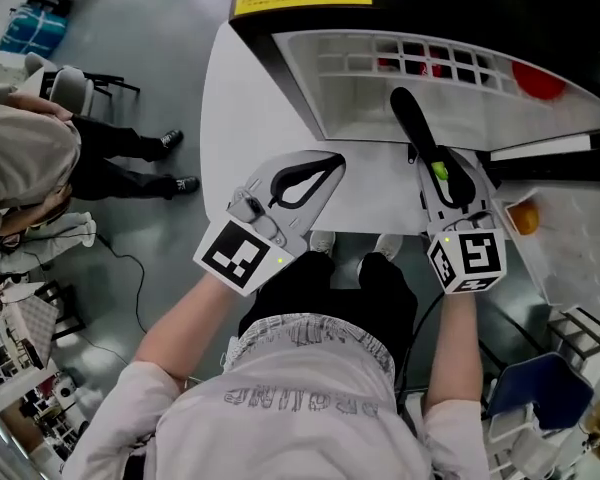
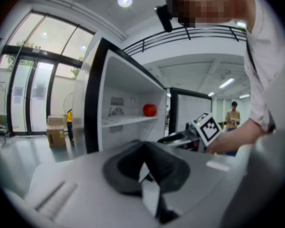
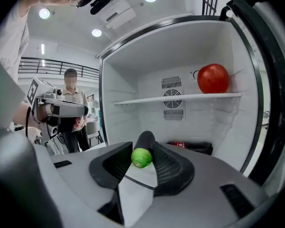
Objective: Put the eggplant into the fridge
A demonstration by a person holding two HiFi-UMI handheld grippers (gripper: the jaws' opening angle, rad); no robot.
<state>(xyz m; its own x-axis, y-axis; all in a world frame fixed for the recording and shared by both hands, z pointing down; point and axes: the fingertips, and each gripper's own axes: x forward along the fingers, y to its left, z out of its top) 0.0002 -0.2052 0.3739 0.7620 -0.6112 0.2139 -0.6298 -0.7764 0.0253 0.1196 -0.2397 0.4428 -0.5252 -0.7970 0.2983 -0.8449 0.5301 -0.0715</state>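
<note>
The eggplant (image 1: 412,120) is long and dark with a green stem end (image 3: 141,158). My right gripper (image 1: 448,166) is shut on it near that end, and its dark tip points into the open fridge (image 1: 380,88). In the right gripper view the eggplant (image 3: 145,141) lies between the pads, in front of the white fridge interior (image 3: 128,113). My left gripper (image 1: 332,161) hangs to the left of it before the fridge opening, jaws shut with nothing in them; its tips (image 2: 145,145) meet.
A red round fruit (image 3: 213,78) sits on the fridge shelf (image 3: 180,99), and dark packets (image 3: 192,147) lie below it. The open door (image 1: 570,238) at the right holds an orange (image 1: 525,218). People (image 1: 40,158) stand and sit on the left.
</note>
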